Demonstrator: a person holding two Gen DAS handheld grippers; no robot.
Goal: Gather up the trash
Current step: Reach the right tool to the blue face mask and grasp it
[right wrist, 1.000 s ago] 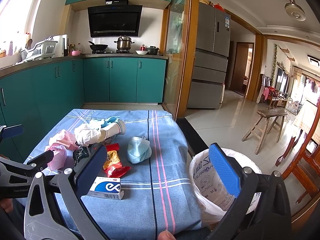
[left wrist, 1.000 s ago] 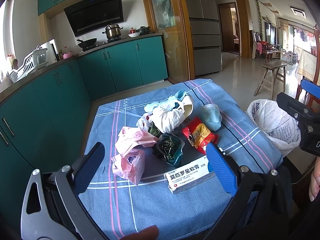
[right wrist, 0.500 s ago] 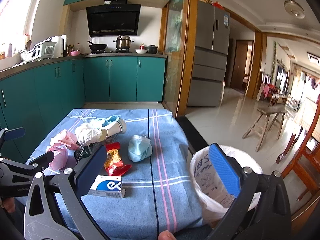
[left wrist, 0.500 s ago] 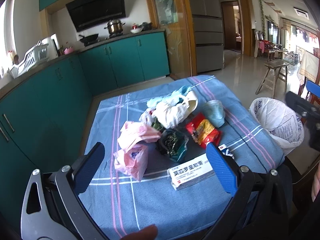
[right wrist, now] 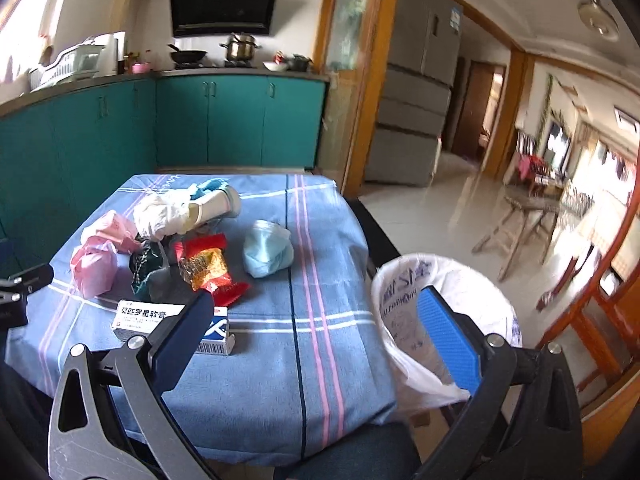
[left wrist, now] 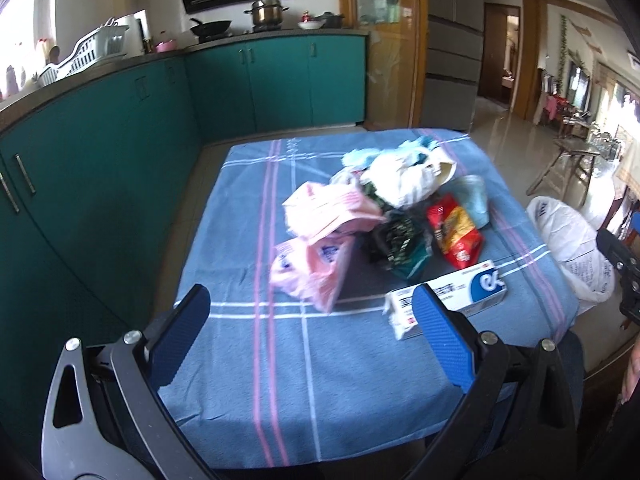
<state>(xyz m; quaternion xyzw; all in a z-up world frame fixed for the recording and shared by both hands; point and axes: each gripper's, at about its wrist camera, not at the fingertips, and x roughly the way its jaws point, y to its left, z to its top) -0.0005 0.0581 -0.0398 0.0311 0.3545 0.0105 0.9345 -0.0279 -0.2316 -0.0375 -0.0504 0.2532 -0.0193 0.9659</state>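
Table (right wrist: 260, 360) w/ trash pile; white bin bag (right wrist: 404, 292) beside, contents unseen.

Blue striped tablecloth (left wrist: 248, 360) carries wrappers (left wrist: 456, 228), bags (left wrist: 316, 264) (pink), a box (right wrist: 140, 316).

near tablecloth (left wrist: 248, 380) bare; trash pile (left wrist: 384, 216) blocks centre.

Home kitchen, teal cabinets (right wrist: 240, 120), range hood (right wrist: 222, 4), probably fridge (right wrist: 420, 80)
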